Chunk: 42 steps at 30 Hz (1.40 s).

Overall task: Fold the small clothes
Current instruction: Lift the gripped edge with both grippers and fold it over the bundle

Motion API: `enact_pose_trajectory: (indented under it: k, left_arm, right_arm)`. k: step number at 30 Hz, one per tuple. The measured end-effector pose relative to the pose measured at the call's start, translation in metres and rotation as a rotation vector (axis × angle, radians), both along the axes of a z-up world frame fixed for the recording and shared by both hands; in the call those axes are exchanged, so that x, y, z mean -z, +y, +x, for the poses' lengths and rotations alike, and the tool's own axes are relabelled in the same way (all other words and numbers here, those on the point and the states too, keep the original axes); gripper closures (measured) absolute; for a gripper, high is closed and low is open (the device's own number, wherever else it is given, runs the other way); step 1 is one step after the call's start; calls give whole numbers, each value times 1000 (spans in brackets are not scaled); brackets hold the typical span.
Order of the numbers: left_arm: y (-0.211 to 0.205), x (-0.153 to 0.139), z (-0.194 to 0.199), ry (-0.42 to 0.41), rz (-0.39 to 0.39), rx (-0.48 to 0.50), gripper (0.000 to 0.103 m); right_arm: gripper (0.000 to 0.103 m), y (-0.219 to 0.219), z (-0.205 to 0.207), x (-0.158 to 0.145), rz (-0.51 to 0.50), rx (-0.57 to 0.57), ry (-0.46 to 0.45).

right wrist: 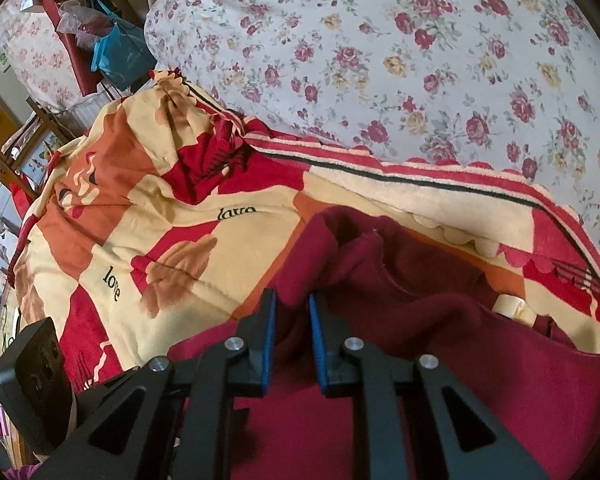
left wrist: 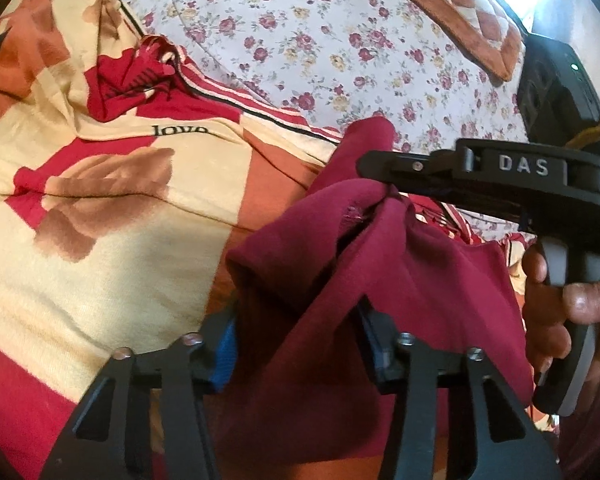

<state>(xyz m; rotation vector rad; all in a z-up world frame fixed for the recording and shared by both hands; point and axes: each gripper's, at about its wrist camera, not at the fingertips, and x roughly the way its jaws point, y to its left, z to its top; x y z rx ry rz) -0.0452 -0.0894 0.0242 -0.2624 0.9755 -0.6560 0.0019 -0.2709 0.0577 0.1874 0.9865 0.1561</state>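
A maroon garment (left wrist: 380, 280) lies bunched on a cream, red and orange blanket (left wrist: 112, 240). In the left wrist view my left gripper (left wrist: 296, 312) has its jaws apart with the maroon cloth draped between and over them. My right gripper (left wrist: 384, 188) comes in from the right, shut on a fold of the garment and lifting it. In the right wrist view my right gripper (right wrist: 293, 308) pinches a ridge of the maroon garment (right wrist: 440, 308) between its blue pads (right wrist: 315, 332).
The blanket (right wrist: 160, 240) with "love" print covers a bed with a floral sheet (right wrist: 420, 60). A checked orange pillow (left wrist: 452, 12) lies at the far right. A pale object (right wrist: 514, 307) peeks from under the garment. Cluttered furniture stands at the left (right wrist: 100, 40).
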Motion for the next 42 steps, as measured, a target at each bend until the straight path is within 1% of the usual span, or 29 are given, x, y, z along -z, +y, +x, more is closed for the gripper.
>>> enact_pose_trajectory:
  k: [2, 4, 5, 7, 8, 9, 10, 11, 12, 13, 17, 19, 21, 22, 24, 26, 28, 29, 30, 31, 33, 34, 35, 42]
  left_arm:
    - [1, -2, -1, 0, -27, 15, 94]
    - [1, -7, -5, -19, -52, 31, 101]
    - [2, -10, -7, -33, -66, 39, 103]
    - [2, -15, -11, -48, -94, 56, 103]
    - [2, -17, -12, -54, -107, 65, 103]
    - [1, -19, -14, -61, -115, 74, 103]
    - [1, -20, -15, -68, -120, 81, 103]
    - [0, -22, -16, -74, -123, 85, 103]
    - [0, -23, -17, -77, -125, 89, 103]
    - [0, -23, -17, -78, -126, 90, 103]
    - [0, -24, -16, -76, -128, 92, 103]
    - [-1, -24, -16, -82, -125, 95, 103]
    - [-1, -24, -17, -87, -122, 98, 103]
    - [-1, -24, -17, -87, -119, 99, 103]
    - [-1, -23, -16, -82, -112, 97, 103]
    - [1, -22, -15, -76, -109, 92, 103]
    - [0, -21, -14, -73, -101, 91, 103]
    - [-1, -21, -15, -73, -94, 92, 103]
    - [-2, -21, -15, -75, -88, 92, 103]
    - [-2, -21, -16, -79, -84, 93, 103]
    - [-4, -21, -17, -85, -70, 100, 97]
    - [-5, -21, -17, -84, -63, 100, 89]
    - [-6, -19, -18, -79, -59, 100, 87]
    - [-5, -19, -22, -97, -51, 97, 87]
  right_arm:
    - [87, 0, 1, 1, 3, 0, 5]
    - [87, -1, 3, 2, 7, 5, 8]
    - [87, -1, 4, 2, 4, 5, 10]
    - [85, 0, 6, 2, -7, 6, 10]
    - [83, -1, 8, 1, 0, 11, 8]
    - [77, -1, 10, 0, 15, 14, 9]
    - [65, -2, 12, -1, 26, 19, 16]
    - [57, -3, 14, -1, 31, 27, 20]
    - [41, -4, 16, -2, 36, 43, 27]
    - [34, -5, 18, -3, 45, 62, 35]
    - [32, -7, 24, 0, 98, 93, 79]
    - [31, -1, 29, 3, 92, 87, 102]
    - [29, 8, 35, 7, 68, 73, 127]
    - [28, 13, 38, 12, 49, 68, 154]
    - [29, 21, 42, 20, 17, 66, 186]
    - [34, 27, 40, 25, -27, 47, 181]
    - [57, 29, 35, 25, -76, 17, 142]
    - [63, 29, 32, 24, -82, 5, 127]
    - [71, 28, 29, 22, -81, -4, 115]
    - [75, 27, 27, 21, -82, -6, 110]
    - [77, 23, 22, 14, -82, -11, 90]
    - [78, 21, 21, 12, -79, -12, 84]
    - [78, 19, 18, 10, -72, -13, 78]
    - [79, 8, 8, 5, -35, 4, 59]
